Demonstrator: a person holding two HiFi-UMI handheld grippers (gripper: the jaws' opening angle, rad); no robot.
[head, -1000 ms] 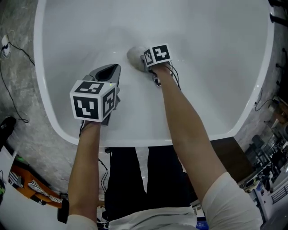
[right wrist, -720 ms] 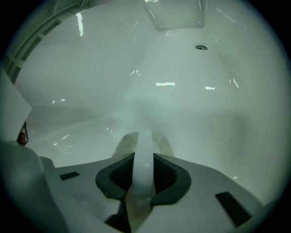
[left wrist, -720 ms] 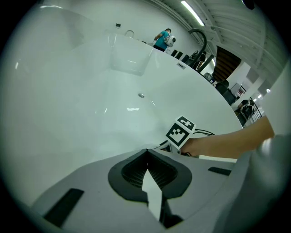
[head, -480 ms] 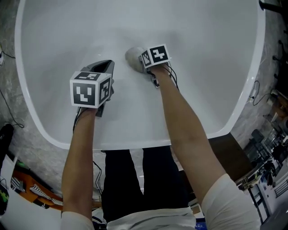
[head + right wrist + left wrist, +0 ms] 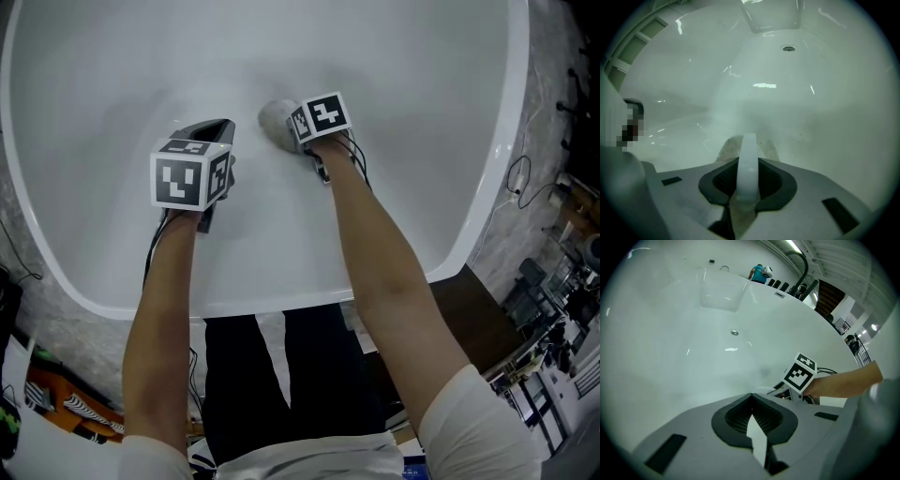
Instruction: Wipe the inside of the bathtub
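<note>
- The bathtub (image 5: 422, 112) fills nearly the whole head view. It is a white, glossy shell whose near rim runs just in front of the person. Both tongs are down inside it, over the sloping near wall.
- The wiping looks under way but far from finished. Only a small patch round the cloth is being worked, and nothing marks the far wall, the sides or the bottom as already wiped.
- The tub's surface is smooth and bright with streaks of reflected light. In the right gripper view a duller, hazy band lies just ahead of the cloth.
- The person's right arm (image 5: 375, 244) reaches further into the tub than the left arm (image 5: 169, 281).
- The left tongs (image 5: 752, 413) are clenched on nothing, held near the work and taking no part in it.
- The right tongs (image 5: 748, 159) are clamped on the cloth and press it against the tub.
- The cloth (image 5: 274, 119) is a small grey-brown wad, bunched, poking out past the jaw tips and touching the surface.
- The drain (image 5: 789, 48) sits well beyond the cloth.
- A few dark specks (image 5: 801, 136) dot the surface just right of the cloth, probably dirt left to wipe.
</note>
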